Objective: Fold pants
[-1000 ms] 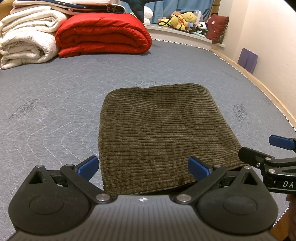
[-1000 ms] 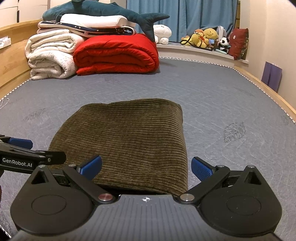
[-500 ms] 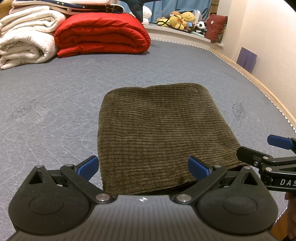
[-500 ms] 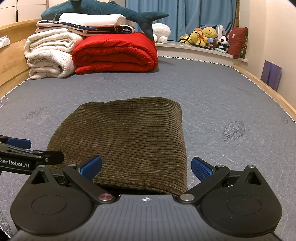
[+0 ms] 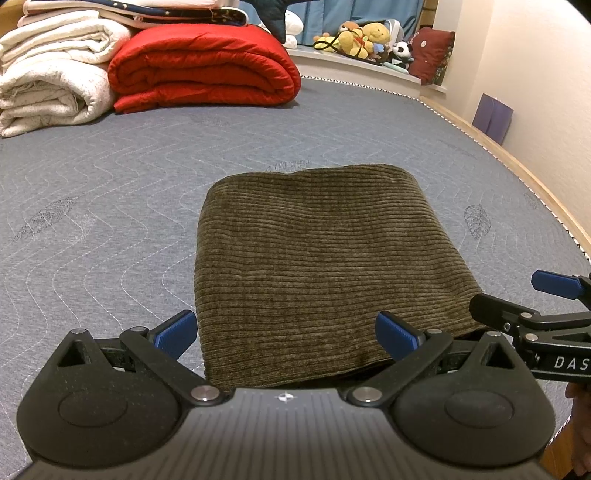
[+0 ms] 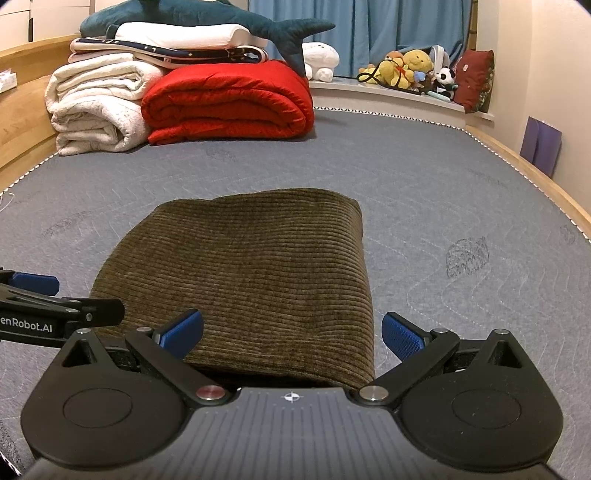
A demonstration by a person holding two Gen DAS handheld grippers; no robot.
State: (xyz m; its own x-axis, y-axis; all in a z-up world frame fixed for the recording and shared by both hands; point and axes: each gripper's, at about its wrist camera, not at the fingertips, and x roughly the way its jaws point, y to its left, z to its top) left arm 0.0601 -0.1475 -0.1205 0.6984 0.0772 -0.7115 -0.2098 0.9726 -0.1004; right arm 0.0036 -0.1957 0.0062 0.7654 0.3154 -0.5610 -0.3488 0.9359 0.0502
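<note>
Corduroy pants: olive-brown pants (image 5: 317,266) lie folded into a thick rectangle on the mattress, straight ahead of both my grippers, ribs running across. The near edge sits just in front of my fingers and layers show there.
Left gripper: my left gripper (image 5: 284,334) is spread wide and holds nothing. Its left finger is just off the left edge of the pants, over the mattress; its right finger is over the near right part of the cloth. I cannot tell whether either pad touches.
Right gripper: my right gripper (image 6: 291,332) is likewise wide apart and holds nothing. Its left finger is over the near edge of the pants; its right finger is just past the right edge, over the mattress.
Each other: from my left wrist, the right gripper shows at the right (image 5: 543,314), beside the near right corner of the pants. From my right wrist, the left gripper shows at the left (image 6: 55,306), by the near left corner.
Mattress: grey quilted mattress (image 5: 110,206) under everything, with a wooden frame (image 6: 532,173) along the right.
Far end: a red duvet (image 6: 229,99) is folded well beyond the pants, with white blankets (image 6: 96,107) to its left and a shark plush (image 6: 221,18) on top.
Far right: stuffed toys (image 6: 410,70) sit on a ledge.
</note>
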